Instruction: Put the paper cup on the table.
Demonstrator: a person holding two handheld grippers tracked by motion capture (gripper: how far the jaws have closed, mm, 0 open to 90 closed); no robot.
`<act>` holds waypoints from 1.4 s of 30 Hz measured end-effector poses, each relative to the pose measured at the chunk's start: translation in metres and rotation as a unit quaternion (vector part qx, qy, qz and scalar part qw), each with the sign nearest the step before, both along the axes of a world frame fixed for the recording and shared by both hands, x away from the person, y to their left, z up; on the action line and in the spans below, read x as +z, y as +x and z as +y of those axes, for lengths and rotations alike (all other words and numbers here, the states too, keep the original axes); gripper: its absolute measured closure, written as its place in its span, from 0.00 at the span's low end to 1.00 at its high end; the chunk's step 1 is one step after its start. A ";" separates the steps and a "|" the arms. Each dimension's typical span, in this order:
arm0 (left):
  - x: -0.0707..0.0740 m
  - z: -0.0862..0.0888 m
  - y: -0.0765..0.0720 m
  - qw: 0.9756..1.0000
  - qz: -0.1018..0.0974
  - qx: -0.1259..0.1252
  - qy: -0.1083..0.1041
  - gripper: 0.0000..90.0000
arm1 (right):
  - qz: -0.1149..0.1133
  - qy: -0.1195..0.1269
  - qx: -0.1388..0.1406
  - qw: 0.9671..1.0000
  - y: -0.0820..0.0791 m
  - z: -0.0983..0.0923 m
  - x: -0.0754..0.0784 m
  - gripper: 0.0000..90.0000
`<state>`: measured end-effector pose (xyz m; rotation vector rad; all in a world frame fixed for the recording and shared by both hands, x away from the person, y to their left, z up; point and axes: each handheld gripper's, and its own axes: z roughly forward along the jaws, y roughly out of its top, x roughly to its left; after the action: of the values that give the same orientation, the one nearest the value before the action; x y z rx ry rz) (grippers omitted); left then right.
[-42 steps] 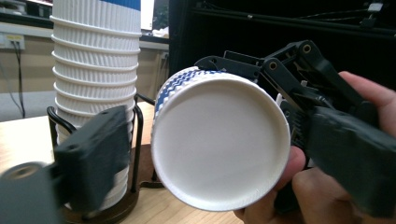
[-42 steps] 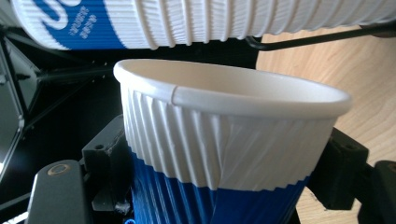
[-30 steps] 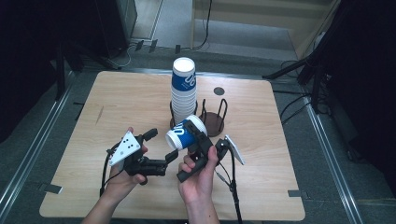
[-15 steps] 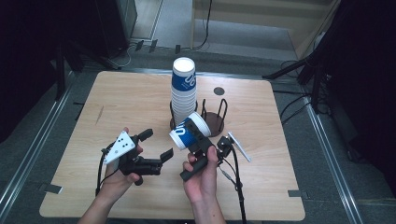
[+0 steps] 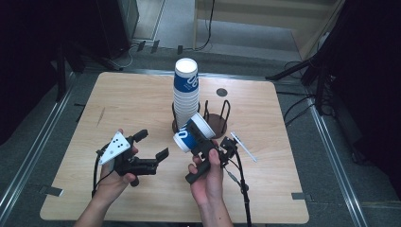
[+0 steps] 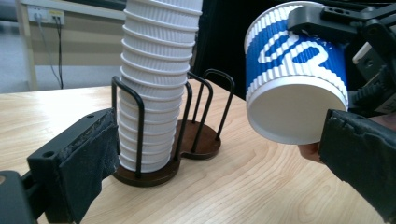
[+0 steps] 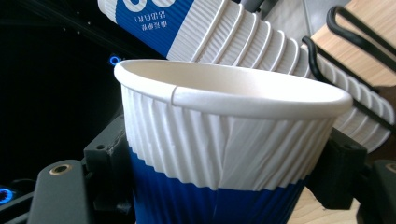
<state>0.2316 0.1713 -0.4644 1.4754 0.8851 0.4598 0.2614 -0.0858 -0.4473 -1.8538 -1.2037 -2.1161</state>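
A blue-and-white ribbed paper cup (image 5: 191,132) is lifted above the table, tilted, with my right gripper (image 5: 201,142) shut on its sides. In the right gripper view the cup (image 7: 224,149) sits between the two black jaws. The left gripper view has the same cup (image 6: 296,79) at upper right, its base facing the camera. A tall stack of matching cups (image 5: 185,94) stands in a dark wire holder (image 5: 208,124) at the table's middle; the stack (image 6: 156,79) rises left of centre in the left gripper view. My left gripper (image 5: 152,147) is open, low over the table, left of the held cup.
The wooden table (image 5: 132,99) has a small round grommet (image 5: 221,91) behind the holder. The holder's second bay (image 6: 201,135) holds no cups. Cables trail from both grippers toward the near edge. Dark floor and stands surround the table.
The right hand has drawn the cup slightly toward the near edge and lower. The left gripper has shifted a little nearer and leftward, still open.
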 end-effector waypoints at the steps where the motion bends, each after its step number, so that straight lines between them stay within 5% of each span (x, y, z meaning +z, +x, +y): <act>1: 0.000 0.001 0.000 1.000 -0.001 0.001 0.004 0.00 | -0.001 -0.005 0.001 1.000 0.000 0.000 0.000 0.24; 13: -0.011 0.015 0.005 0.999 0.010 0.027 0.023 0.00 | -0.017 -0.059 -0.014 0.998 0.000 -0.004 0.001 0.24; 23: -0.023 0.033 0.008 0.997 0.020 0.061 0.044 0.00 | -0.037 -0.105 -0.031 0.993 0.001 -0.011 0.005 0.24; 34: -0.036 0.050 0.007 0.994 0.034 0.089 0.055 0.00 | -0.055 -0.161 -0.044 0.984 0.002 -0.019 0.007 0.24; 42: -0.051 0.062 -0.002 0.991 0.044 0.107 0.060 0.00 | -0.069 -0.208 -0.057 0.974 0.003 -0.022 0.006 0.24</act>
<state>0.2293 0.2330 -0.5150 1.5266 1.1087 0.6179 0.2644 -0.1078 -0.4416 -1.9982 -1.7272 -2.2156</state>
